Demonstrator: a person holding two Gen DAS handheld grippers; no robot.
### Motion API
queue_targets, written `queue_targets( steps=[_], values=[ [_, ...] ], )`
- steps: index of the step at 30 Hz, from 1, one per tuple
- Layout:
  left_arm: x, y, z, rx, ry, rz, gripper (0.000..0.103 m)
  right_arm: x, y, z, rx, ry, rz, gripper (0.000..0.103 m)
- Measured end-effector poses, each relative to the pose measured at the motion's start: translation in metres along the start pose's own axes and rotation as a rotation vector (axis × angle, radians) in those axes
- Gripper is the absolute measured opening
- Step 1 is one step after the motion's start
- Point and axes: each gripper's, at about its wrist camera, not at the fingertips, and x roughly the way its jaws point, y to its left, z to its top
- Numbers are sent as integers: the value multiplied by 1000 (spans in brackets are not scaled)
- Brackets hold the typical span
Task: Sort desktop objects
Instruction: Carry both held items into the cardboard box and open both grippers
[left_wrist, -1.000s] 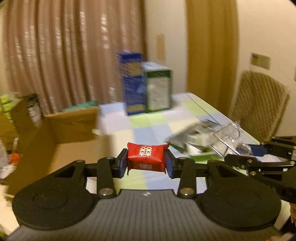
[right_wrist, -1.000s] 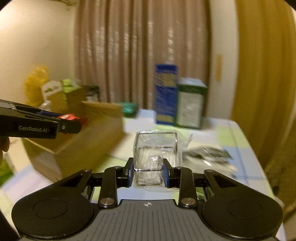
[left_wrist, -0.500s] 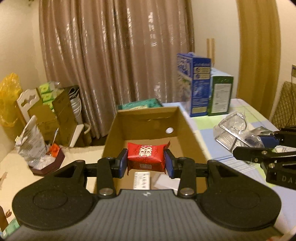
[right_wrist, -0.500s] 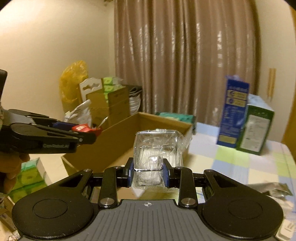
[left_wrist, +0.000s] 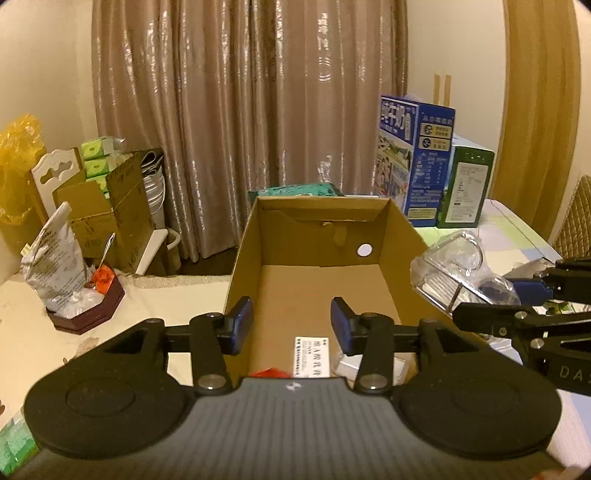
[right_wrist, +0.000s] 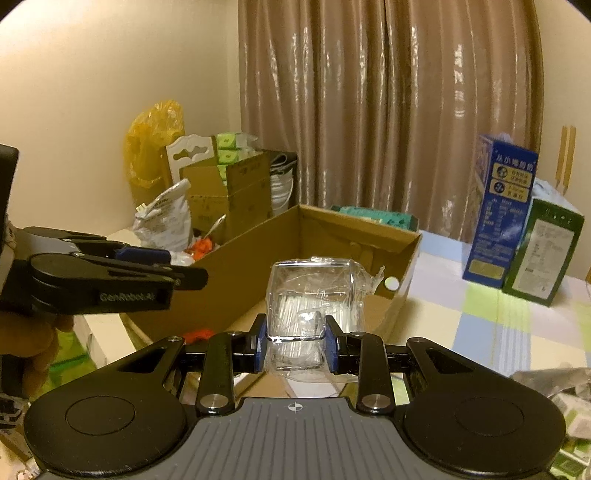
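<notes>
Done: red packet (left_wrist: 271, 372) lies in box (left_wrist: 317, 225), left gripper (left_wrist: 291, 325) above it, jaws opening, empty | Left: right gripper (right_wrist: 295, 349) pinches clear case (right_wrist: 314, 306) over box rim, not yet dropped.

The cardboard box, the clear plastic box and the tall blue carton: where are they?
cardboard box (left_wrist: 393, 236), left wrist view, inner right wall.
clear plastic box (right_wrist: 312, 295), right wrist view, front face above the tool's pads.
tall blue carton (left_wrist: 413, 158), left wrist view, front panel.
</notes>
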Motion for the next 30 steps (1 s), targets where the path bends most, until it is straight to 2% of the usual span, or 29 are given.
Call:
queue_targets(
  steps=[5,9,11,12,15,24,30],
  values=[
    [-7,11,-7,-31,-6,15,40,8,3,-1,7,8,10,28],
    [-16,17,-9,-45,-19,22,43,17,7,5,-1,-28,35,30],
    [-20,19,-10,-49,-22,24,43,19,6,9,-3,-38,49,55],
    [-22,19,-10,-50,-23,24,44,17,5,11,-3,-47,50,57],
    [-27,19,-11,-49,-27,24,47,7,-3,10,-2,-72,30,58],
    [-42,2,-9,-34,-44,4,54,-33,-49,-15,104,-49,-68,61],
    [-55,-19,-7,-20,-46,-14,62,-71,-63,-30,127,-60,-91,69]
  ],
)
